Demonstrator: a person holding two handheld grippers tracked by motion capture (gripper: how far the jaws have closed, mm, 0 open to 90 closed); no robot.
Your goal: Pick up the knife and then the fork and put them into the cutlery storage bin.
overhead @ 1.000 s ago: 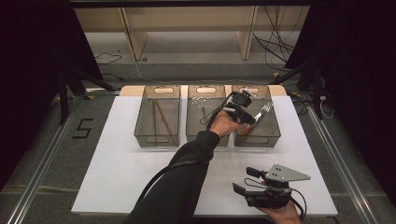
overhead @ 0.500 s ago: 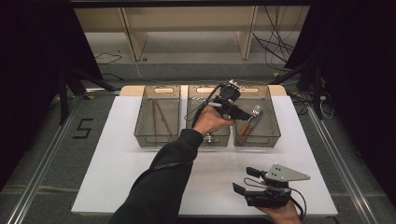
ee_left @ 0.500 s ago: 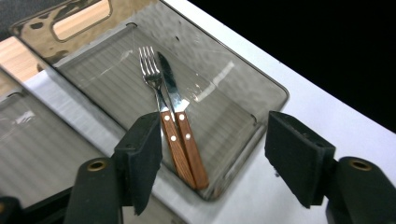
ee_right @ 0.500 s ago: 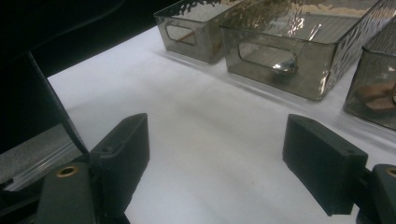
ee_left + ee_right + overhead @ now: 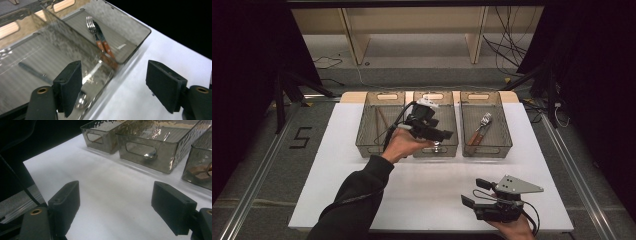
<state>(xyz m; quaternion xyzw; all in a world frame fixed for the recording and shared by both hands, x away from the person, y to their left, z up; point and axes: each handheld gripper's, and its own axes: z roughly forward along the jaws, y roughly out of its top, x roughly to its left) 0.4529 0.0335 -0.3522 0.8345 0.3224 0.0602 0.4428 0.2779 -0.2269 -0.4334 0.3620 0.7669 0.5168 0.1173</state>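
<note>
My left gripper [image 5: 446, 135] hovers over the front of the middle clear bin [image 5: 447, 150]. Its jaws have just been opening and stand open with nothing between them [image 5: 112, 63]. A fork with a wooden handle [image 5: 480, 127] lies in the right bin [image 5: 504, 145]. In the left gripper view the fork [image 5: 92, 25] lies beside a second wooden-handled piece. My right gripper [image 5: 474, 192] rests low at the table's front right, open and empty [image 5: 115, 185].
Three clear bins stand in a row at the back of the white table [image 5: 342, 190]. The middle bin holds a spoon [image 5: 150, 153] and another metal utensil [image 5: 32, 71]. The left bin [image 5: 367, 145] holds a thin wooden stick [image 5: 379, 120]. Dark floor surrounds the table.
My left hand has moved left from over the right bin to the middle bin. Its jaws have opened, and the fork it held now lies in the right bin. The right gripper has stayed put.
</note>
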